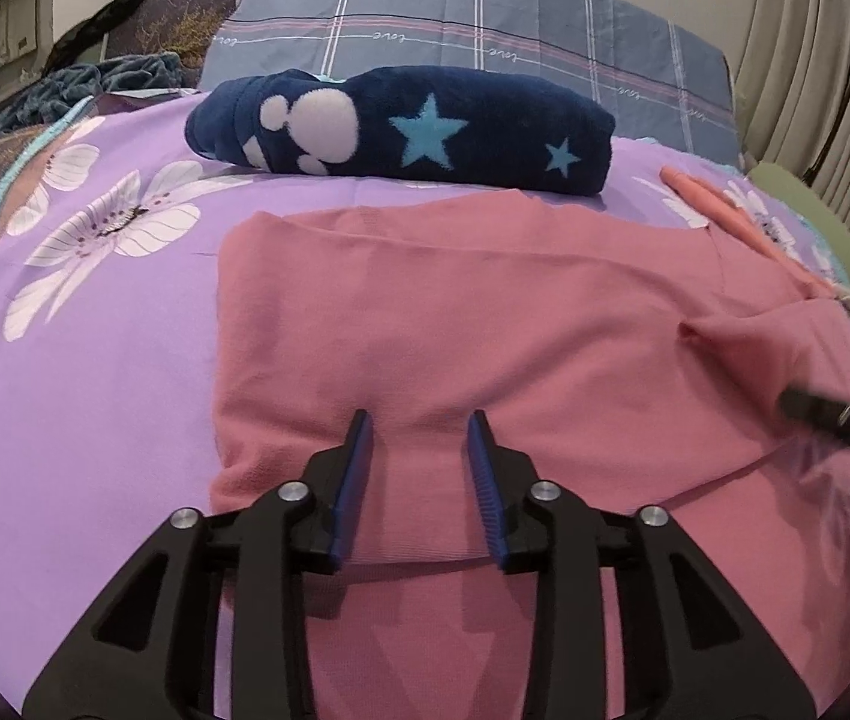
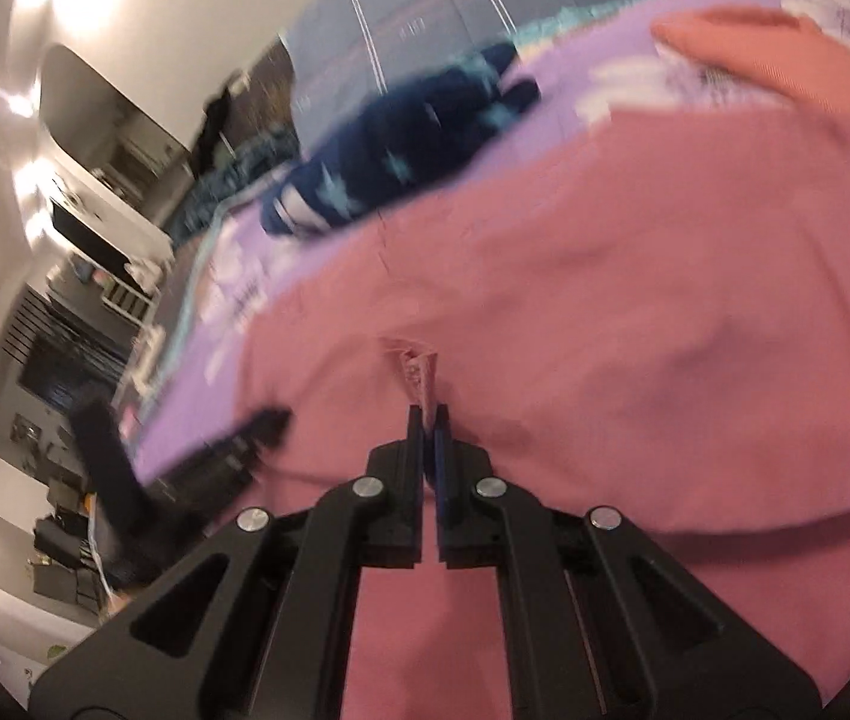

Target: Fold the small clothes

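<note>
**Pink garment on bed: right claw clamped on fabric, left claw apart above it**

Location. A pink garment (image 1: 484, 312) lies spread on a bed covered by a purple floral sheet (image 1: 95, 324). In the left wrist view the garment fills the centre and lower half of the frame, its left edge straight and its far edge running from 11 to 1 o'clock.

Left claw (image 1: 422, 423). Its blue-padded fingers stand apart over the near part of the garment, at 6 o'clock in its own view. Pink fabric shows in the gap, and the pads do not press on it. The jaws are parted and hold nothing.

Right claw (image 2: 430, 414). The fingers are drawn together on a pinch of pink fabric, which bunches and rises just ahead of the tips. A small pale label (image 2: 416, 369) shows at that bunch. The view is smeared by motion blur. In the left wrist view the same claw appears as a dark blurred shape at 3 o'clock, on a raised fold of the garment.

Surroundings. A folded navy blanket with stars (image 1: 401, 126) lies beyond the garment at 12 o'clock, just past its far edge. Behind it sits a blue plaid pillow (image 1: 484, 18). A salmon-coloured cloth (image 1: 718, 204) lies at 2 o'clock on the sheet.
</note>
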A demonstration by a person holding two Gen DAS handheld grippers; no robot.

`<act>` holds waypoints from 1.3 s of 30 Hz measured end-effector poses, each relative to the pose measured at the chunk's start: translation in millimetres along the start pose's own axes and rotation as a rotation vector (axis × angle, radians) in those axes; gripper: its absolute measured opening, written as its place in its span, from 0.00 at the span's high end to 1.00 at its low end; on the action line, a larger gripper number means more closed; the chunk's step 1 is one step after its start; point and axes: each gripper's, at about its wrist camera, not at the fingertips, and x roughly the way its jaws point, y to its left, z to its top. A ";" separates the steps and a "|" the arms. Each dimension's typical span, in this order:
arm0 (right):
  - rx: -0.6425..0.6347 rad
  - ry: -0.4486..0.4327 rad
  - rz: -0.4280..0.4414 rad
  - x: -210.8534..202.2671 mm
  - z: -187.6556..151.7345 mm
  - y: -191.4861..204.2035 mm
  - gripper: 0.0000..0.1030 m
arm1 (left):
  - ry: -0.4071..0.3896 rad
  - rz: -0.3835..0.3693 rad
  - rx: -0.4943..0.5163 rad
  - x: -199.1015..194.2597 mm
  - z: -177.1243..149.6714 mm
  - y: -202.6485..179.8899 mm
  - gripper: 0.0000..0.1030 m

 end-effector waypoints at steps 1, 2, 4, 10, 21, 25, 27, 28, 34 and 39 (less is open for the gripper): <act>-0.002 0.005 -0.006 0.0 -4.4 -1.3 0.97 | -0.002 -0.010 -0.003 -0.4 0.0 0.4 0.62; 0.003 0.008 -0.007 0.7 -9.3 -6.2 0.97 | -0.006 -0.019 -0.006 -1.3 0.0 0.2 0.59; 0.023 0.000 0.014 0.4 -13.3 -14.5 0.97 | -0.021 -0.045 -0.023 -7.0 0.6 0.5 0.58; 0.024 -0.055 0.061 1.6 -24.1 -18.2 0.97 | 0.013 -0.417 -0.062 -29.3 11.7 -37.2 0.58; 0.016 -0.048 0.092 1.6 -21.2 -18.5 0.97 | 0.261 -0.480 -0.068 42.3 39.6 -135.0 0.43; 0.003 -0.047 0.116 -0.3 -21.0 -16.4 0.92 | 0.286 -0.447 -0.072 55.2 46.0 -145.5 0.97; -0.008 -0.065 0.147 -6.1 -21.2 -14.4 0.81 | 0.250 -0.424 -0.050 45.0 56.5 -150.5 0.99; -0.020 -0.086 0.163 -11.4 -21.6 -12.7 0.73 | 0.222 -0.418 -0.036 37.5 64.0 -154.4 0.99; 0.023 -0.175 0.125 -29.7 -17.6 -21.6 0.66 | 0.006 -0.404 0.048 -38.6 121.6 -164.8 0.99; 0.239 -0.253 -0.058 -43.9 -10.0 -63.6 0.73 | -0.089 -0.354 0.063 -83.8 141.3 -140.5 0.99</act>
